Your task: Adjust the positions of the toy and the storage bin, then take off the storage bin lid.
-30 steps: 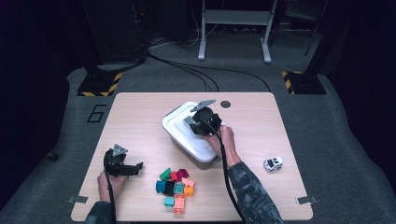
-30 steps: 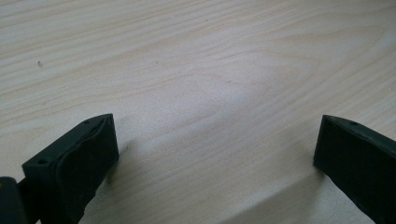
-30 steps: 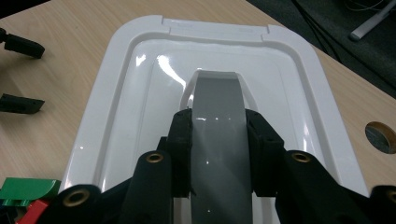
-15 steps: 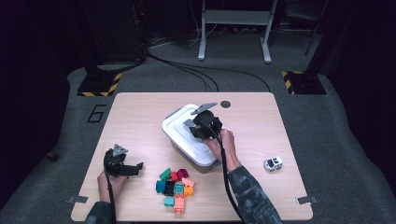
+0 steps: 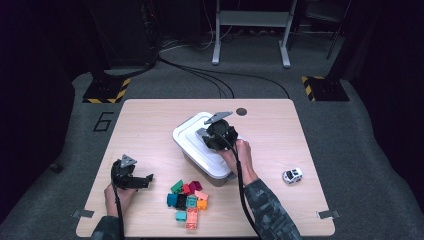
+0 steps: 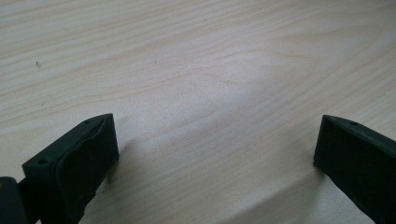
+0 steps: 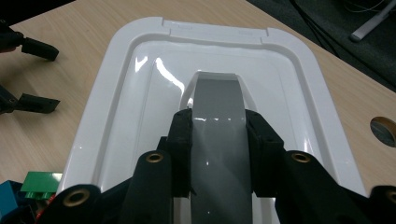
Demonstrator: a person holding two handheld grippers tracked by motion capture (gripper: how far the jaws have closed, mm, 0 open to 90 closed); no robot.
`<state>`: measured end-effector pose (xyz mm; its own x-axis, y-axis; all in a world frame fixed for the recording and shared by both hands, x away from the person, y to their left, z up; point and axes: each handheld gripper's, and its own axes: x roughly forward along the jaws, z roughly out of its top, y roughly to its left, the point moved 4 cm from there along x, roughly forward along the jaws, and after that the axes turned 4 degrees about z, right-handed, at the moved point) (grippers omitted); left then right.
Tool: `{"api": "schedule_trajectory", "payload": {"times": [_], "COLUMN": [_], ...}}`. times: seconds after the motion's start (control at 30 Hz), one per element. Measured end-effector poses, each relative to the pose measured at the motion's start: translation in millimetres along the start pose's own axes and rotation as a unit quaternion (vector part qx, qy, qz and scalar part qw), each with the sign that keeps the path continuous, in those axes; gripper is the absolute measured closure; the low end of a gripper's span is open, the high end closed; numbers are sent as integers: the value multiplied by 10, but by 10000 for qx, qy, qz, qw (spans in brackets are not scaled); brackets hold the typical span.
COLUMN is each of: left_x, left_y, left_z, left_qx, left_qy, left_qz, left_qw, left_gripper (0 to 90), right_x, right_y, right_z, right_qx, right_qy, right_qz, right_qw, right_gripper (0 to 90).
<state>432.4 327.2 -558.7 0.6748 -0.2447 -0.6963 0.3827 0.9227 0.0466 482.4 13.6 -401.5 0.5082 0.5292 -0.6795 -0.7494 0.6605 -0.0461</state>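
Blocks point(image 5: 189, 200) sit heaped at the table's point(image 5: 150, 120) near edge, their shapes too small to tell apart; beside them the left gripper point(image 5: 145, 180) rests released on bare wood. Farther off, the right gripper point(image 7: 217, 126) is clenched on the grey handle point(image 7: 217, 100) of the white lid point(image 5: 192, 137), which seems to hide the bin beneath.

From the high view, a pale wooden tabletop point(image 5: 150, 125) is brightly lit from above while the surrounding floor and room fall away into near darkness. The picture is soft and slightly grainy. In the left gripper view, the wood grain is sharp in the middle, and soft shadows spread beneath the two blurred, out-of-focus black jaws. In the right gripper view, white glare streaks shine on a glossy white lid point(image 7: 299, 65), and its grey handle point(image 7: 218, 121) reflects light.
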Motion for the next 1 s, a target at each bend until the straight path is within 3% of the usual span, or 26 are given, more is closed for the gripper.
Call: {"api": "schedule_trajectory", "payload": {"times": [0.3,0.53,0.57,0.67,0.77,0.8,1.0], "left_x": [-1,-5,0,-4,-2,-4,-5], "left_y": [0,0,-1,0,-1,-1,-1], "left_z": [0,-1,-1,-1,-1,-1,-1], "left_qx": [-1,6,-3,10,4,6,8], "left_qy": [-1,17,-13,15,-1,13,17], "left_qz": [-4,-7,-4,-6,-3,-7,-14], "left_qw": [10000,10000,10000,10000,10000,10000,10000], "left_gripper": [0,0,0,0,0,0,0], "right_x": [-101,-259,-293,-382,-460,-491,-623], "right_y": [-2,-75,-82,-180,-278,-331,-649], "right_z": [65,193,208,256,268,261,204], "right_qx": [-95,-87,1,-34,118,75,340], "right_qy": [-96,-255,-244,-344,-393,-376,-388], "right_qz": [-71,-130,-116,-190,-267,-311,-557], "right_qw": [9999,9996,9996,9992,9988,9988,9971], "right_gripper": [669,670,670,669,670,669,669]}}
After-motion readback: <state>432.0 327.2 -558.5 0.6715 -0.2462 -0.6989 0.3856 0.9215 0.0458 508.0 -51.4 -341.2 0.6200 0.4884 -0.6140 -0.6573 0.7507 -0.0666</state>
